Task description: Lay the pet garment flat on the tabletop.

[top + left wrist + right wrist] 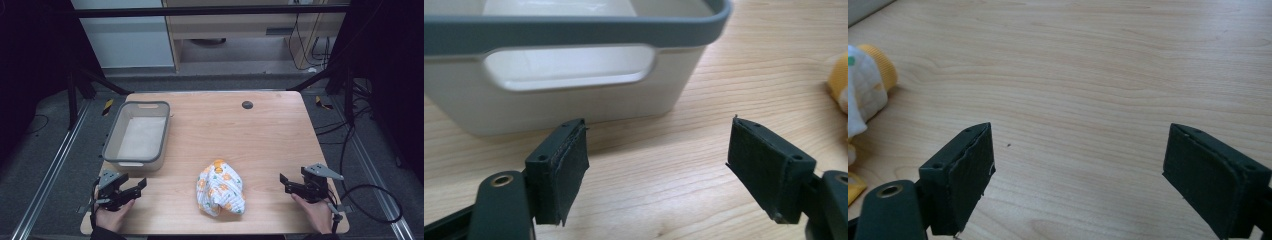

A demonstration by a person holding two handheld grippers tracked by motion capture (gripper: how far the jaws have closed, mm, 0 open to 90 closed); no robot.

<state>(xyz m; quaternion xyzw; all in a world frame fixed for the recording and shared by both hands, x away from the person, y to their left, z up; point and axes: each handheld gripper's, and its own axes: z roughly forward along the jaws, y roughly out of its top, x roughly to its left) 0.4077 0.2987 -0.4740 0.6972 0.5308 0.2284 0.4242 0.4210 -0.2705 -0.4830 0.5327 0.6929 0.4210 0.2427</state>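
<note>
High view first: the crumpled white cloth with orange and yellow print point(220, 187) lies on the light wooden desk point(260, 130) in the lower middle of the frame, between the two hands and touching neither. The left hand-held gripper point(136, 187) sits at the lower left, its black jaws spread wide with nothing between them and pointing toward the frame's right, so the cloth lies straight ahead of it along the desk's near edge. The right hand-held gripper point(286, 184) sits at the lower right, jaws likewise wide and empty, pointing back toward the frame's left at the same bundle. The gap from the cloth to the right one looks a little shorter than the gap to the left one, though the difference is slight and either could get there first. The bundle's long axis runs roughly from the upper part of the frame down toward the lower right, so both sets of jaws face its long flanks rather than its ends. In the left gripper view the grey-rimmed white plastic bin point(574, 65) stands close ahead at the upper left of the frame, and a yellow edge of the cloth point(839, 82) shows at the far right. In the right gripper view the cloth point(865, 95) sits at the left edge, well clear of the spread pads point(965, 175). The bin point(136, 132) stands above and left of the cloth, apart from it, which I judge the likely destination.
</note>
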